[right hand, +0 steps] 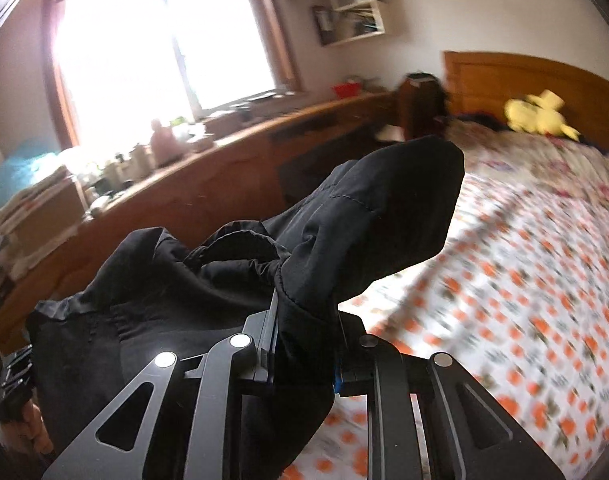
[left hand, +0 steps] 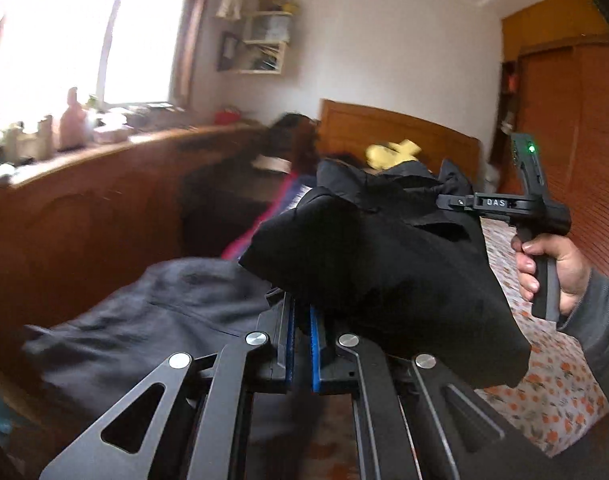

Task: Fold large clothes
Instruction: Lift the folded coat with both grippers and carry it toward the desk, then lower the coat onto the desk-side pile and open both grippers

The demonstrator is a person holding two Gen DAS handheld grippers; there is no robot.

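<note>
Garment (left hand: 368, 264), black, large: held off the bed (right hand: 536, 264) between my two grippers, bunched and draped, one fold hanging down on the right in the left wrist view. Left gripper (left hand: 302, 320): jaws nearly together, blue pads clamped on a lower edge of the garment, cloth rising over the fingers. Right gripper (right hand: 304, 344): jaws pinched on a thick gathered wad of the same garment, which spills over both fingers and stands up in a rounded flap ahead. Right gripper body also shows in the left wrist view, gripped by my hand (left hand: 552, 272) in a grey sleeve, its tip buried in the garment's upper right corner. Second garment (left hand: 152, 320), dark grey: lying low at the left side of the bed, beneath the black one, apart from it. Bed cover: white with orange flower print, bare across its middle and right. Toy (right hand: 538, 116), yellow, soft: at the head of the bed near the wooden headboard (right hand: 504, 80). Counter (right hand: 224, 168), wooden, long: runs along the bed's left side under a bright window (right hand: 160, 40), crowded with small bottles and clutter, blurred. Shelf (left hand: 264, 40): on the wall beyond the counter.
</note>
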